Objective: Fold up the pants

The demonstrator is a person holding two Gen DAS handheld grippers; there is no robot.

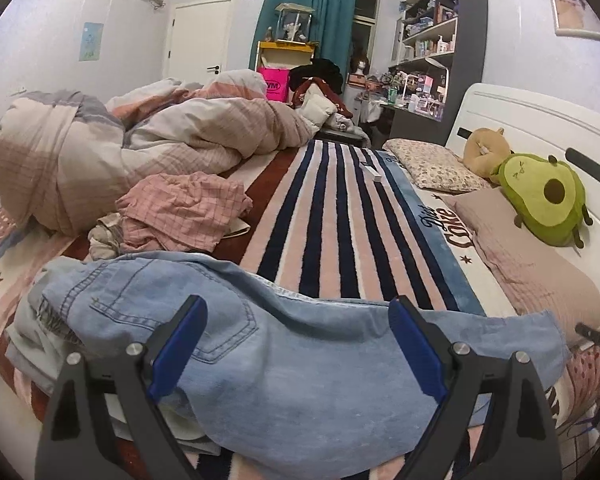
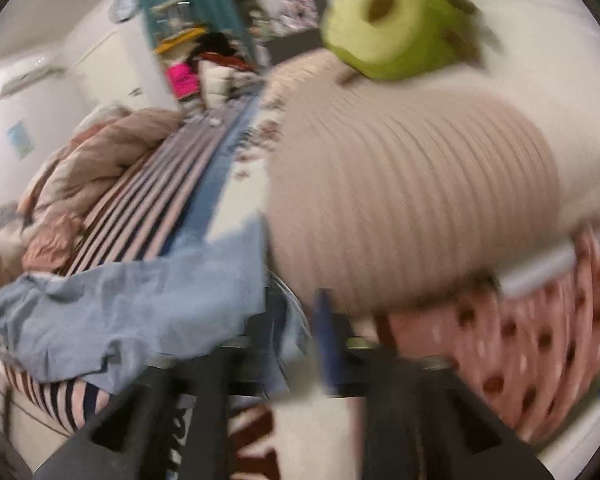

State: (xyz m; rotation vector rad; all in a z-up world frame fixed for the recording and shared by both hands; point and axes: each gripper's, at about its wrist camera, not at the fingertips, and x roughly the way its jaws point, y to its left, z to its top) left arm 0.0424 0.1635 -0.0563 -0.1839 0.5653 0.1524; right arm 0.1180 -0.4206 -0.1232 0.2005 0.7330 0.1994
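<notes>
jeans [image 1: 300, 360] sharp left view, blurred right

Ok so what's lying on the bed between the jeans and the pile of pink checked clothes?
Nothing separate shows: in the left wrist view the jeans run up against the pink checked clothes, with a crumpled grey garment at the left of that seam.
</notes>
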